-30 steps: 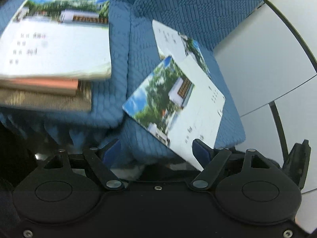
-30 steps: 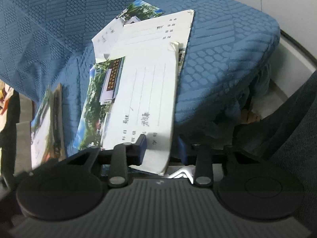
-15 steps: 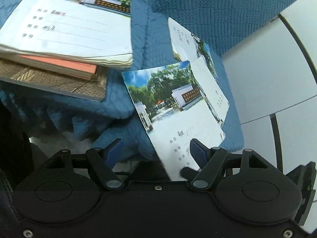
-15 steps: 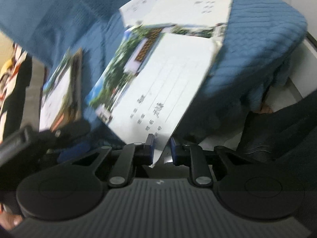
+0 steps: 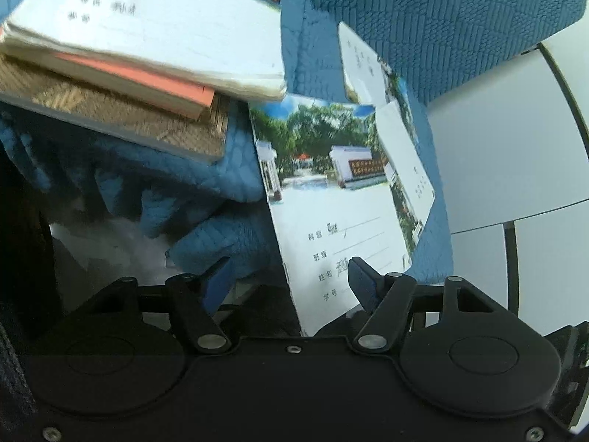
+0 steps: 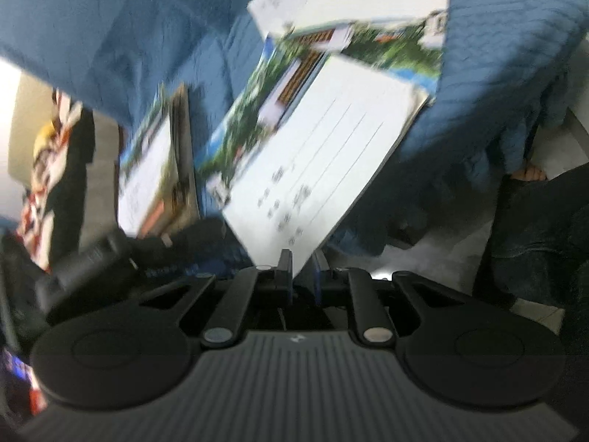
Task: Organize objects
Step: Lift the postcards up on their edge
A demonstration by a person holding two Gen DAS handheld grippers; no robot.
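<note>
A stack (image 5: 121,73) of 3 books already sits on the blue cushion (image 5: 460,18). The right tool (image 6: 302,269), jaws closing, pinches the corner of a loose exercise book (image 6: 316,169). The left tool (image 5: 287,276), closing but wide, straddles its edge. 2 more booklets (image 6: 353,11) remain unstacked.
</note>
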